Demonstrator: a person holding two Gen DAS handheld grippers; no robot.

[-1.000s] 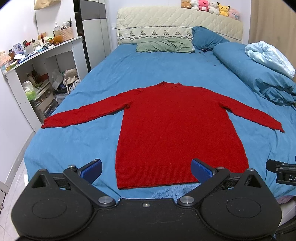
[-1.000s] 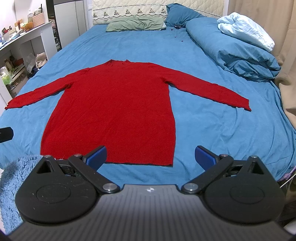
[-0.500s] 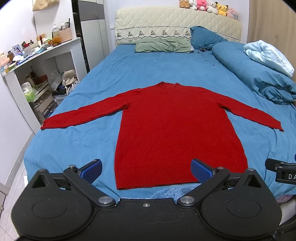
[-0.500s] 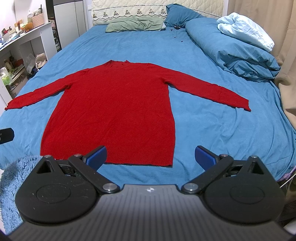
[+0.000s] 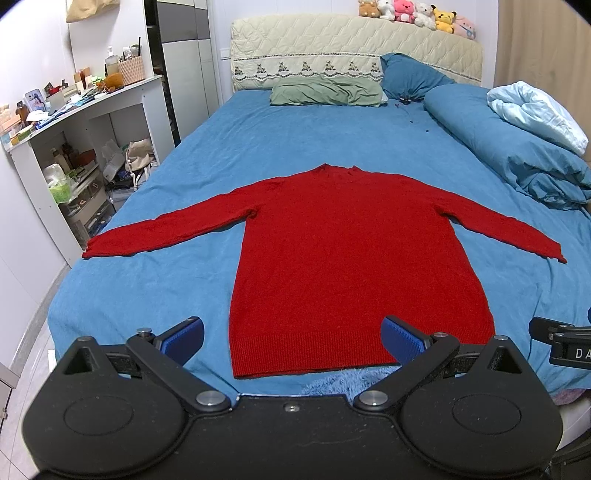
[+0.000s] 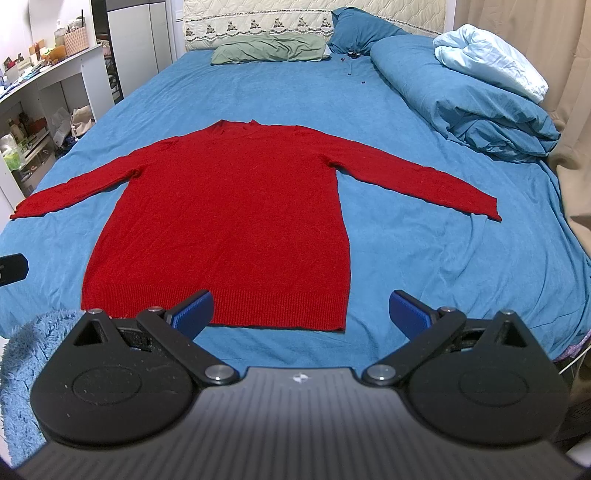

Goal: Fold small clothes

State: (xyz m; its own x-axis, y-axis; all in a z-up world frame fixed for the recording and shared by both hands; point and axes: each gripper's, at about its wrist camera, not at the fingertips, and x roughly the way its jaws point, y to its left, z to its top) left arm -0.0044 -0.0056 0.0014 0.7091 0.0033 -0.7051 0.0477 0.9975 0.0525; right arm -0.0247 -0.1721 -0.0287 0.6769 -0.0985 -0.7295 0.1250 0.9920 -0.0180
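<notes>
A: A bedroom is showing here, with a wide bed (image 5: 122, 295) under a blue sheet taking up most of both views, and a quilted cream headboard (image 5: 354, 48) standing at its far end.

B: And the red sweater (image 5: 351, 266)?

A: It is lying flat in the middle of the sheet, neck pointing toward the headboard, both sleeves spreading out to the sides, and the ribbed hem is sitting near the foot edge of the bed.

B: What are the left tongs (image 5: 293, 334) doing?

A: They are hovering at the foot of the bed with the blue pads spread wide, holding nothing, and the hem is showing between them.

B: The right tongs (image 6: 301, 312)?

A: Also gaping wide and gripping nothing. They are facing the right corner of the hem, with their left pad overlapping the ribbing in the view; I cannot tell whether it is touching.

B: Anything else lying around?

A: A green pillow (image 5: 325, 94) is resting by the headboard, a rolled blue duvet (image 6: 465, 96) is running along the right side, stuffed toys (image 5: 417, 16) are sitting on top of the headboard, and a white counter (image 5: 85, 110) crowded with small items is standing on the left
</notes>
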